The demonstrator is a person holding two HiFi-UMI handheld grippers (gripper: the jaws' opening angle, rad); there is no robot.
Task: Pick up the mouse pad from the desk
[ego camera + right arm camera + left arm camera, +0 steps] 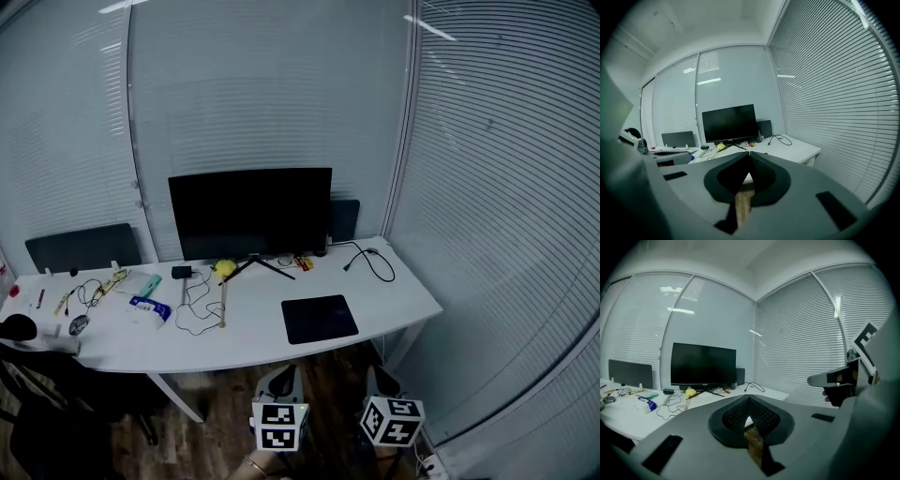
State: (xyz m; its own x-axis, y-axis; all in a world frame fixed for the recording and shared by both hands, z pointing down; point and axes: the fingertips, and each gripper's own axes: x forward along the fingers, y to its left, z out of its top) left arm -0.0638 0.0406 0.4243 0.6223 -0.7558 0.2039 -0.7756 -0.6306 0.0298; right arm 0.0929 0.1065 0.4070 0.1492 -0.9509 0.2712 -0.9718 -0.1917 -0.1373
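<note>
Head view: a white desk [403,298] sits in a corner walled by slatted blinds [506,187], over a wood floor [323,370]. The mouse pad [320,319], dark, square and flat, lies ahead of the left gripper [281,373] and right gripper [382,375]. Left gripper view: jaws together, empty. Right gripper view: jaws together and empty too.
</note>
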